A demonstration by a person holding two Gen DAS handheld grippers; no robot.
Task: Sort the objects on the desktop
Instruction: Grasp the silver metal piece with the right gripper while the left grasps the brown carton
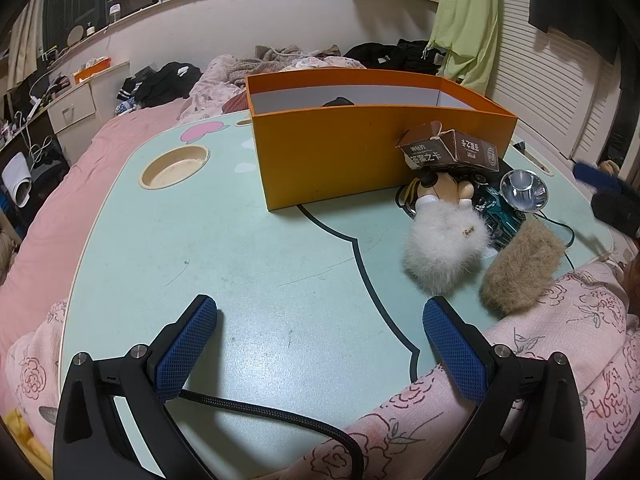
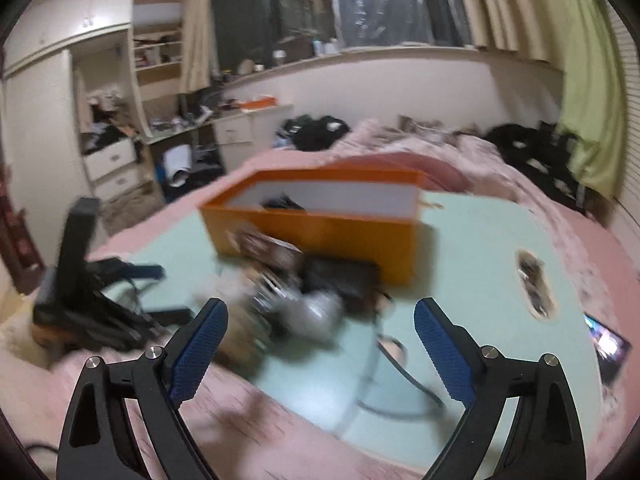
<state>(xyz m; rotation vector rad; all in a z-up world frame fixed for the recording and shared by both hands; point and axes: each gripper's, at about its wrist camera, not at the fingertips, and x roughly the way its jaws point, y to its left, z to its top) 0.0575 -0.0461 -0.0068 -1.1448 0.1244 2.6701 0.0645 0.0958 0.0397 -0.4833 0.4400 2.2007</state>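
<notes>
The left gripper point(image 1: 320, 344) is being held wide apart, empty, above the table point(image 1: 240, 260). The right gripper point(image 2: 320, 344) is likewise being held wide, empty. The orange box point(image 1: 360, 152) is being shown ahead of both; the cluttered items point(image 1: 460, 208) are lying ahead-right of the left one.

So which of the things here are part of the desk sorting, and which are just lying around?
For the job: orange cardboard box, brown card box, white fluffy doll, tan furry pouch, silver reflector cup.

Just lying about: black clothes, green hanging garment, pink floral quilt.
</notes>
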